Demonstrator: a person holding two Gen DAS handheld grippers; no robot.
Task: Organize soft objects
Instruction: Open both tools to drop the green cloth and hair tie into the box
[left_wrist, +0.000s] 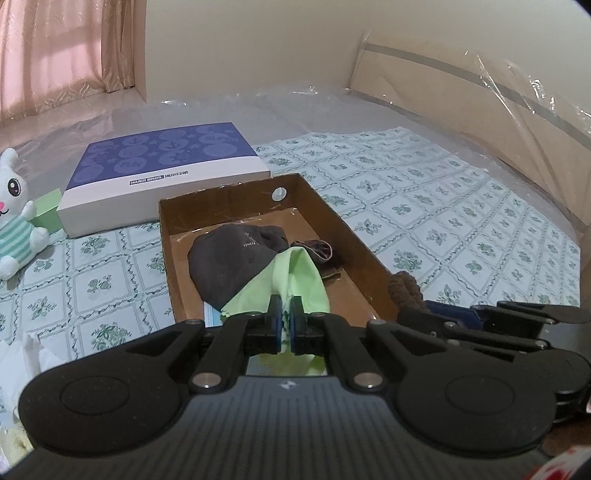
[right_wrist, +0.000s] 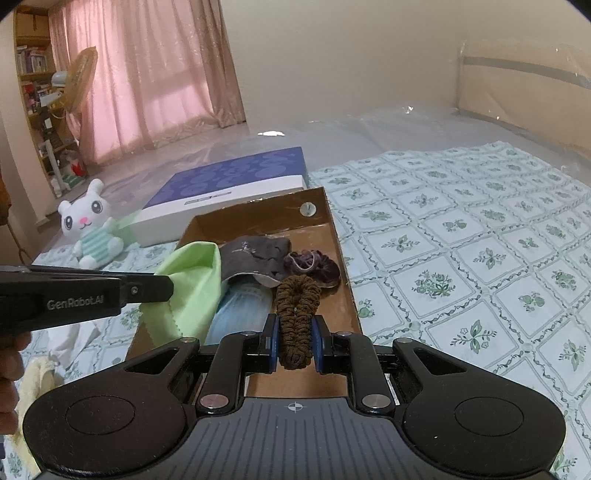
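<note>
A brown cardboard box (left_wrist: 369, 258) lies on the bed and shows in the right wrist view too (right_wrist: 343, 258). It holds a grey cloth (left_wrist: 225, 262), a purple scrunchie (right_wrist: 317, 266) and a pale blue item (right_wrist: 240, 306). My left gripper (left_wrist: 286, 321) is shut on a light green cloth (left_wrist: 295, 277) over the box's near end. The green cloth also shows in the right wrist view (right_wrist: 192, 288). My right gripper (right_wrist: 294, 341) is shut on a brown scrunchie (right_wrist: 297, 314) above the box's near right part. That scrunchie also shows in the left wrist view (left_wrist: 404, 291).
A purple and white flat box (left_wrist: 162, 173) lies behind the cardboard box. A white plush rabbit (right_wrist: 92, 225) sits to the left beside a small green box (left_wrist: 48, 210). White and yellow cloths (right_wrist: 37, 373) lie at the near left. A plastic-wrapped headboard (left_wrist: 480, 96) stands at the right.
</note>
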